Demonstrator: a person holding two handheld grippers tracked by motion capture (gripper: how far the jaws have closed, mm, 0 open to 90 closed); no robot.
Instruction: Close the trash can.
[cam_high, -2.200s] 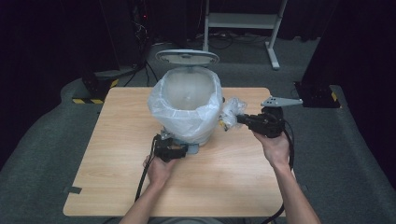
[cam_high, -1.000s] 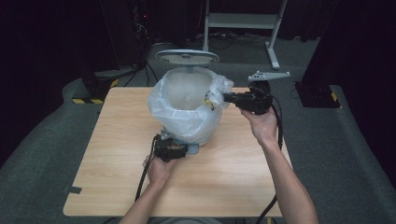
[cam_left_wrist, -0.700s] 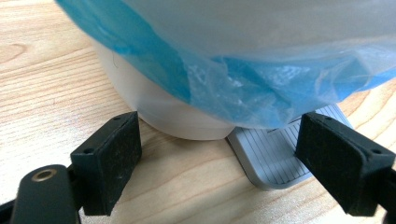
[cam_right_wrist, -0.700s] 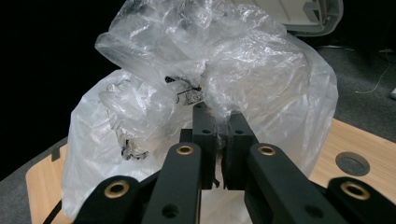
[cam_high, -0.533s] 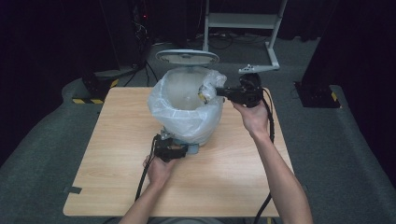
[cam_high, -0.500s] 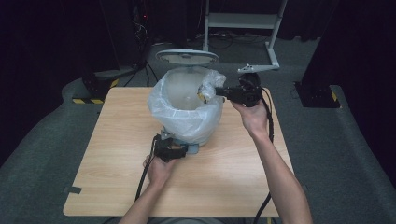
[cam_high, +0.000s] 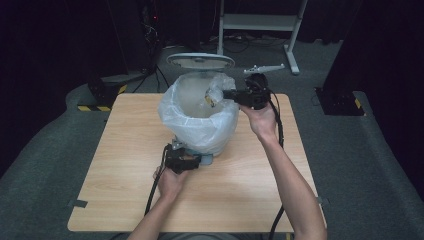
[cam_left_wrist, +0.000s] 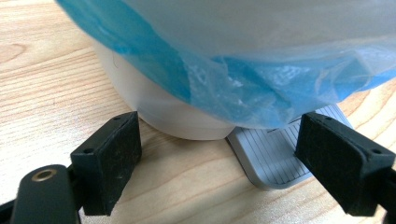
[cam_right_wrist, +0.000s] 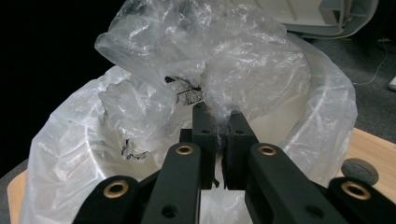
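Left tongs (cam_high: 197, 161): at the near foot of the bin, low on the tabletop (cam_high: 120, 190); jaws spread wide, gripping nothing, one at each side of the bin's base in the left gripper view.
Pedal (cam_left_wrist: 275, 154): grey ribbed plate jutting from under the bin, flat on the wood, just inside one jaw.
Bin (cam_high: 200, 122): white, round, standing at the middle of the tabletop, lined with a clear bag (cam_high: 175, 112) whose edge folds down over the rim.
Right tongs (cam_high: 220, 94): level above the bin's right rim, jaws clamped on a crumpled wad of clear plastic (cam_right_wrist: 201, 51).
Wad of plastic: held over the bin's open mouth.
Lid (cam_high: 200, 61): raised open behind the bin.
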